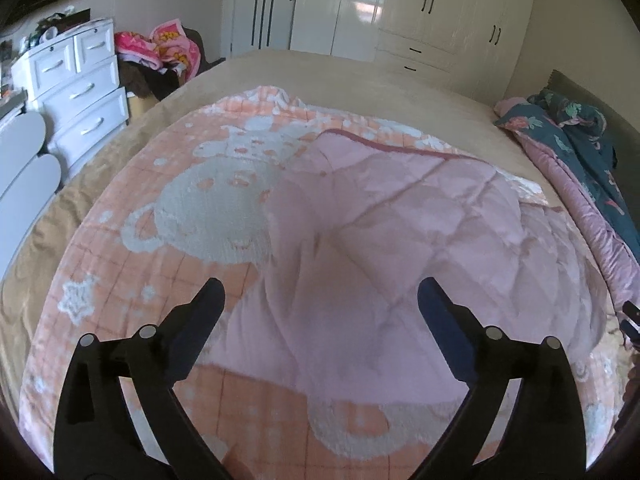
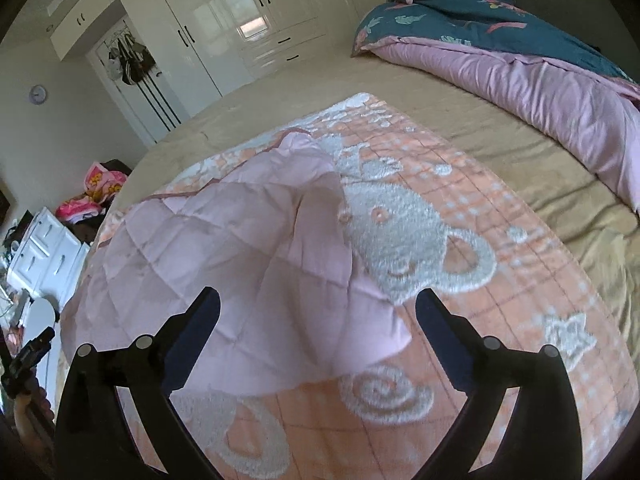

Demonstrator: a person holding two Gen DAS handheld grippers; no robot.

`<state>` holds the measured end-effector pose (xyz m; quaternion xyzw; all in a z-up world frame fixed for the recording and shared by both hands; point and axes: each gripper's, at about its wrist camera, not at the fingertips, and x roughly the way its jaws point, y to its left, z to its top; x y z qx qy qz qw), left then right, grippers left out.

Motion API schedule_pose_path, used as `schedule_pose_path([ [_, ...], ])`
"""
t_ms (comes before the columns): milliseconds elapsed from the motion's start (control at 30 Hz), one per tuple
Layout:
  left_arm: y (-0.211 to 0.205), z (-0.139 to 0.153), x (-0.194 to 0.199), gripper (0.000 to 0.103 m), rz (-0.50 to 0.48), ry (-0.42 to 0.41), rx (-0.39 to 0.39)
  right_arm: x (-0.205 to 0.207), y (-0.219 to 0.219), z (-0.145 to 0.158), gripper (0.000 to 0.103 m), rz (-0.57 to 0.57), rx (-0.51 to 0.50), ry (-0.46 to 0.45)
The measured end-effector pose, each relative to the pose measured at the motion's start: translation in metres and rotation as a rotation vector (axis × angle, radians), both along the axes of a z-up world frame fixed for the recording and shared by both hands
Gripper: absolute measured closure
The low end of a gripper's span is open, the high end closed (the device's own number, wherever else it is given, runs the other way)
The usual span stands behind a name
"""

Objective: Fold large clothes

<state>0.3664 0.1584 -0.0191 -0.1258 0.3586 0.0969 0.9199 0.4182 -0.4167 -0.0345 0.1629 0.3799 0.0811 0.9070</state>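
We found the quilt (image 1: 400, 216), pale pink and stitched in diamonds, lying partly folded on the blanket (image 1: 192, 208), a peach one with white bears, spread over the bed (image 1: 360, 76). It looked soft, padded and light for its bulk, with a smooth face that we judged would slide on the fleecy blanket and sag at any unsupported span. Its darker piped edge (image 1: 384, 144) ran along the far side; we reckoned the corners and that edge the firmest places to pinch, since a mid-panel grip would only bunch the filling. The left gripper (image 1: 320, 296) hovered over the near flap with jaws wide apart and nothing between them; the right gripper (image 2: 318, 300) likewise stood wide and empty above the quilt's rumpled right margin. A teal duvet (image 2: 500, 28) lay heaped at the bed's head, well apart.
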Motion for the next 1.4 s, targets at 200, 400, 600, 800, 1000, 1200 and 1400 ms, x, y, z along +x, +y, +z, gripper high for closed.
schedule_pose_path([
  [200, -0.005, -0.009, -0.021, 0.012, -0.002, 0.017, -0.015, -0.02, 0.003, -0.009, 0.005, 0.008, 0.006, 0.008],
  [400, -0.005, -0.021, -0.041, 0.012, 0.009, 0.031, -0.065, -0.04, 0.004, -0.02, 0.004, 0.018, 0.033, 0.028],
  [600, 0.001, -0.04, -0.062, 0.012, 0.044, 0.048, -0.134, -0.056, 0.0, -0.036, 0.004, 0.002, 0.07, 0.059],
  [800, 0.0, -0.062, -0.076, 0.012, 0.063, 0.075, -0.172, -0.064, 0.003, -0.052, 0.004, -0.001, 0.088, 0.094],
  [1000, -0.007, -0.077, -0.078, 0.012, 0.04, 0.086, -0.256, -0.062, 0.006, -0.069, 0.004, -0.02, 0.135, 0.132],
  [1200, 0.004, -0.079, -0.065, 0.012, 0.105, 0.06, -0.401, -0.046, 0.014, -0.073, 0.004, -0.05, 0.136, 0.141],
  [1400, 0.021, -0.082, -0.039, 0.012, 0.172, 0.009, -0.567, -0.014, 0.017, -0.079, 0.004, -0.085, 0.166, 0.18],
])
